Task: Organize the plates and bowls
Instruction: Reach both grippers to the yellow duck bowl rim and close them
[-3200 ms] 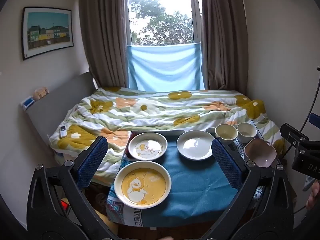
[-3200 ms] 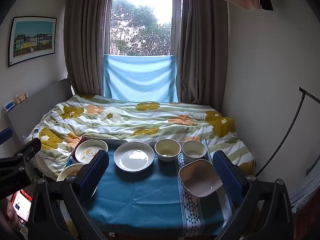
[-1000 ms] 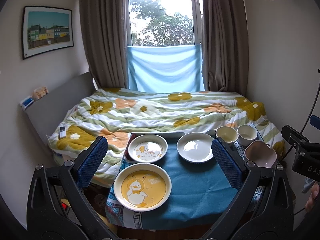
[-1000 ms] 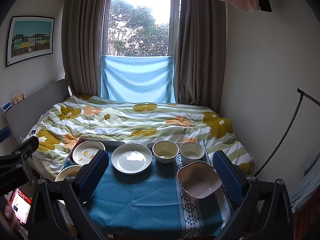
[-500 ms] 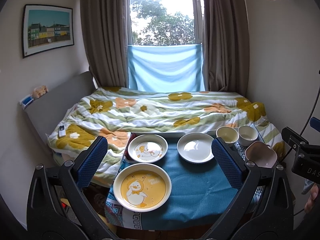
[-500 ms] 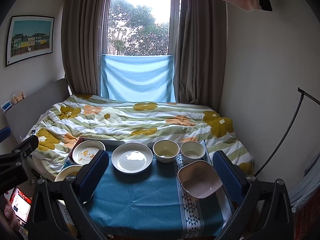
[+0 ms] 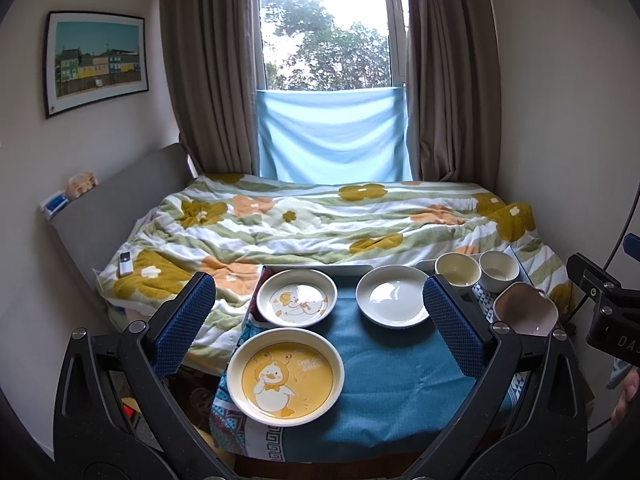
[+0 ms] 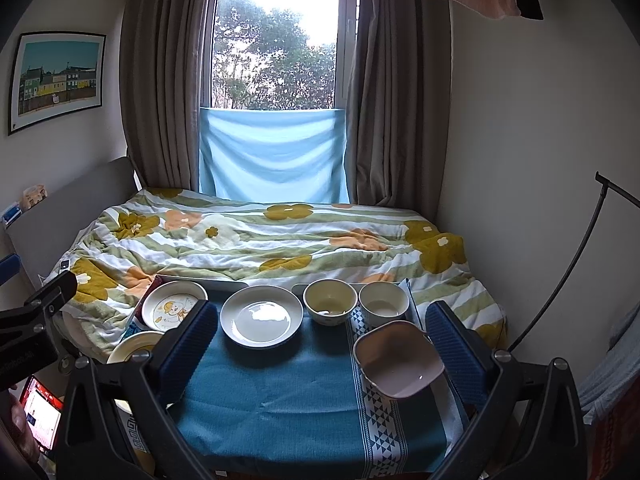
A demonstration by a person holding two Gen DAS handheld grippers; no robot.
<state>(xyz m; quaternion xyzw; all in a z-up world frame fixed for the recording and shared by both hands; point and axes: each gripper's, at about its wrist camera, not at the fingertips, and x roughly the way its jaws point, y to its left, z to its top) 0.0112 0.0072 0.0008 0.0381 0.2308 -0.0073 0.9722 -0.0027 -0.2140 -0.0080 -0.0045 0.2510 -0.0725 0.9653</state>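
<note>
Six pieces of crockery sit on the worktop (image 8: 280,408), which is covered by a teal cloth with a patterned border: three plates and three bowls.

The plates are on the left side. The large yellow duck plate (image 7: 285,375) lies at the near left corner. Just behind it is the smaller white duck plate (image 7: 296,298), and to the right of that one a plain white plate (image 7: 393,300) lies apart from it.

The bowls are on the right side. Two round cream bowls stand side by side at the far edge: the left cream bowl (image 8: 330,301) and the right cream bowl (image 8: 384,304), close together. Nearer the camera, on the patterned strip, is a pink scalloped bowl (image 8: 399,364), standing alone. Nothing is stacked.

The left gripper (image 7: 319,320) hangs above the near edge with its blue-padded fingers (image 7: 185,322) spread wide, holding nothing; the duck plates show between them. The right gripper (image 8: 319,344) is likewise wide open and empty, its fingers (image 8: 451,342) framing the plain plate and the bowls, the right one just beside the pink bowl.

Behind the worktop is a bed with a flowered quilt (image 8: 280,236); a remote (image 7: 126,263) lies on it at the left.
</note>
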